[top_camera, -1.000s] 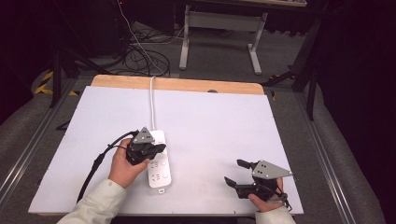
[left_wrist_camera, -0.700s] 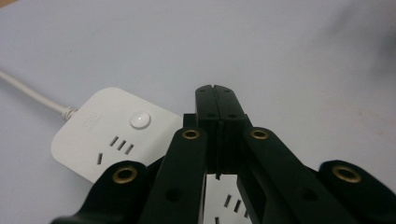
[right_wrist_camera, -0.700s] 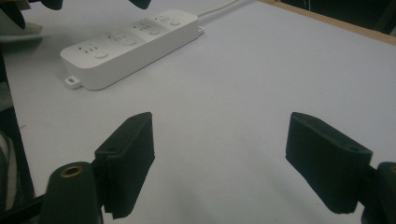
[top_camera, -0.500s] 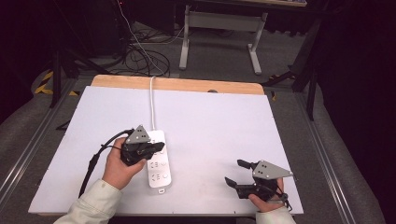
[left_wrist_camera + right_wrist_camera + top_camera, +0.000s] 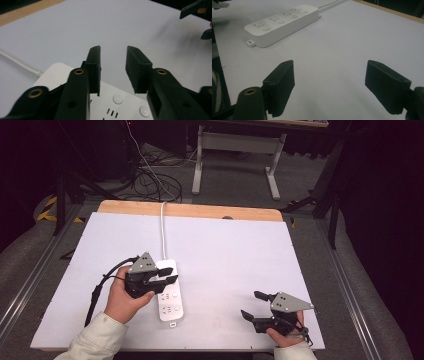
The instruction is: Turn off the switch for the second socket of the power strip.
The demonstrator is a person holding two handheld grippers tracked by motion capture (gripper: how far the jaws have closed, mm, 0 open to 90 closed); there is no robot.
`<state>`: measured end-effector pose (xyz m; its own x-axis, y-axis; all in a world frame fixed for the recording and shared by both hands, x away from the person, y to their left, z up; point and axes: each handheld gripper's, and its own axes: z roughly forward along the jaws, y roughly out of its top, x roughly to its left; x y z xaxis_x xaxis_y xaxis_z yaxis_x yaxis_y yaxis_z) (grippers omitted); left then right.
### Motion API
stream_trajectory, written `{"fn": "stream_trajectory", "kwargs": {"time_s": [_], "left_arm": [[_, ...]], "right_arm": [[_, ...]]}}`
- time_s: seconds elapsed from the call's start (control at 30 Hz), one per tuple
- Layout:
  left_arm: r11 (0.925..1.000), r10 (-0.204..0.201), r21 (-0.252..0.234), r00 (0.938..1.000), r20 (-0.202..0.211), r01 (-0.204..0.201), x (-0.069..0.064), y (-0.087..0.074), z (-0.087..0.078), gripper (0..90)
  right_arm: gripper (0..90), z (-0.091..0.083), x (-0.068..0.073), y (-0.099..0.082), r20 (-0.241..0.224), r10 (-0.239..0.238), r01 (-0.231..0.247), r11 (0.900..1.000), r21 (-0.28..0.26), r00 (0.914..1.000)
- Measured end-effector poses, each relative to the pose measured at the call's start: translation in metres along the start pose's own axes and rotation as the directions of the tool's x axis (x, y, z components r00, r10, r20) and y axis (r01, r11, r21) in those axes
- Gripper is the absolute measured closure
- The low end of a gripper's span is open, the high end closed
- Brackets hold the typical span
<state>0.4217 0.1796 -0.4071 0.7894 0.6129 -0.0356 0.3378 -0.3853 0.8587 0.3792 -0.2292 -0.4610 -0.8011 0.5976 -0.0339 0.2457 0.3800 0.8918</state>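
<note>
L claw [image 5: 167,280] just spread, nothing btwn jaws, over power strip [image 5: 169,292]; R claw [image 5: 252,306] spread wide. Strip likely rigid, light, slick plastic; grip across narrow sides.

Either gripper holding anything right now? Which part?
Nothing held. Left gripper is open over the power strip, having just opened; right gripper is open over bare table.

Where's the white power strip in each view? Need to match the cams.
High view: power strip left of centre on the table, under the left gripper.
Left gripper view: bottom centre, below the jaws.
Right gripper view: upper left.
Shared landmark: its white cord.
</note>
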Motion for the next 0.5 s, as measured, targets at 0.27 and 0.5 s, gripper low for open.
{"fn": "stream_trajectory", "kwargs": {"time_s": [0.27,0.5], "left_arm": [[0.9984,0.007,-0.057,0.9992,-0.039,-0.009,0.000,0.000,-0.020,34.3],[0.9899,0.000,-0.142,0.9983,-0.058,-0.008,0.001,-0.003,-0.043,20.4]], "right_arm": [[24.0,0.000,0.000,0.000,0.002,-0.003,0.003,1.0000,-0.001,1.0000],[24.1,0.000,0.001,0.000,0.001,-0.002,0.002,1.0000,-0.003,1.0000]]}}
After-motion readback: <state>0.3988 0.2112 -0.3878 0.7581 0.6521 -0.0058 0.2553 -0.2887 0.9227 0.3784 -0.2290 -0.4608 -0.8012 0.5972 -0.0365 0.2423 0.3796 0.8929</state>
